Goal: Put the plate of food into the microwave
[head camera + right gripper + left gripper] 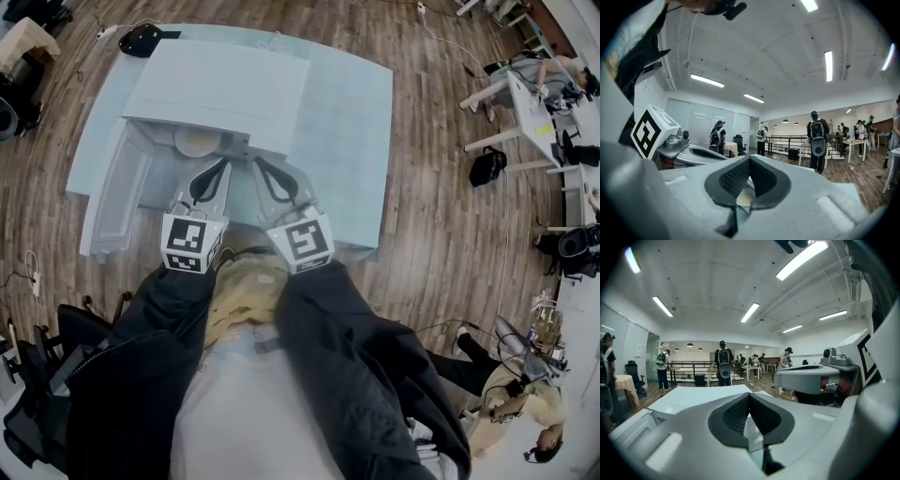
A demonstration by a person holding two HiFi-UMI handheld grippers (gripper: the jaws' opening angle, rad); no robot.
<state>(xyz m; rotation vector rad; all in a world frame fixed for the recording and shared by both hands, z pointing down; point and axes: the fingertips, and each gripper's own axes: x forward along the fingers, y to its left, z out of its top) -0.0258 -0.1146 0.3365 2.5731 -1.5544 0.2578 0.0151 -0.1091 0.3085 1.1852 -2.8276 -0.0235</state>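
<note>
Head view: my 2 grippers, left (223, 167) and right (261, 167), hover shut and empty before the microwave (225, 89); the plate (195, 142) sits inside, door (112, 202) open.

Wood-plank floor (441, 234), white ceiling (708, 277) with strip lights (750, 312), desks (530, 117) at one side.

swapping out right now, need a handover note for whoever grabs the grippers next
Left gripper: jaws shut, empty, at the microwave's mouth.
Right gripper: jaws shut, empty, beside the left one.
Plate of food: just inside the white microwave, near its front edge, touched by neither gripper.
Microwave door: open, out to the left.
Done: the plate appears to be in.
Left: probably check that it sits far enough in, then shut the door.
</note>
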